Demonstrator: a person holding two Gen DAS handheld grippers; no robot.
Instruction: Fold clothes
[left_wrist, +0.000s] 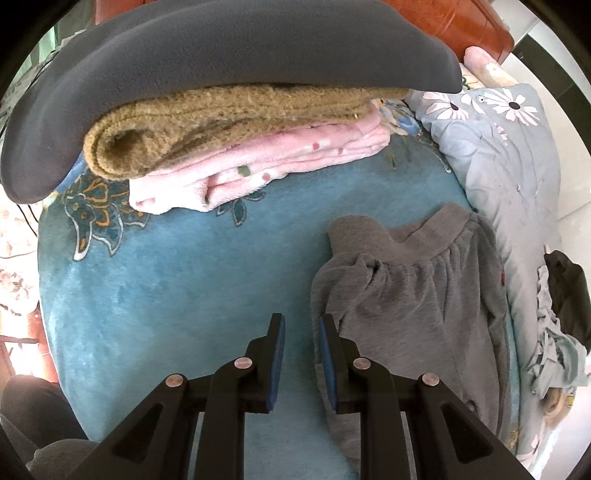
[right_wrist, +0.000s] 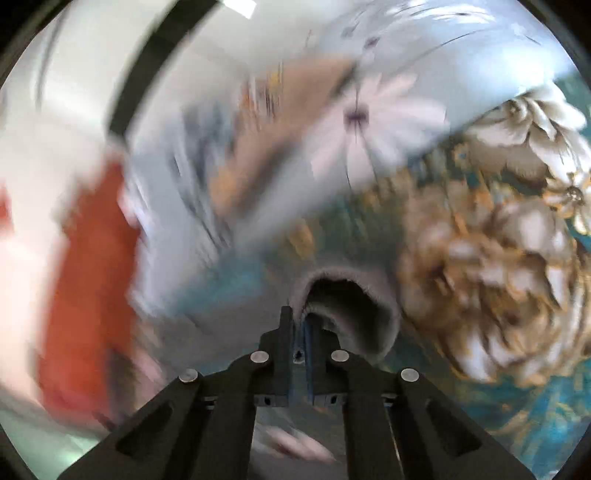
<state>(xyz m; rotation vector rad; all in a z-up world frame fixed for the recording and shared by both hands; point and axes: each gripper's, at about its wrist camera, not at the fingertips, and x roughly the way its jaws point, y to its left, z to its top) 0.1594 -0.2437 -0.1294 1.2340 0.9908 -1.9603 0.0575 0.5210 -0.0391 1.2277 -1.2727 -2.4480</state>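
Three folded items sit stacked on a plush teal blanket (left_wrist: 166, 295) patterned with flowers: a dark grey fleece piece (left_wrist: 184, 74) on top, a shaggy tan knit (left_wrist: 221, 122) beneath it and a soft pink fleece (left_wrist: 277, 162) at the bottom. One unfolded garment, a grey sweatshirt (left_wrist: 406, 295) with a ribbed cuff and a gathered hem band, lies crumpled on the blanket, on the near right side of the stack and well apart from it. Beyond the sweatshirt, at the blanket's far right edge, runs one pale blue quilt (left_wrist: 517, 155) printed with white daisies.

The left gripper (left_wrist: 302, 325) hangs over the blanket with its blue-padded jaws a narrow gap apart, nothing between them; its right finger lies just at the sweatshirt's left edge, though contact cannot be told.

The right gripper (right_wrist: 298, 317), seen through heavy motion blur, has its jaws pressed nearly together on the rim of a grey ribbed cuff (right_wrist: 369, 295), whose round opening gapes beside the fingers above the teal blanket.
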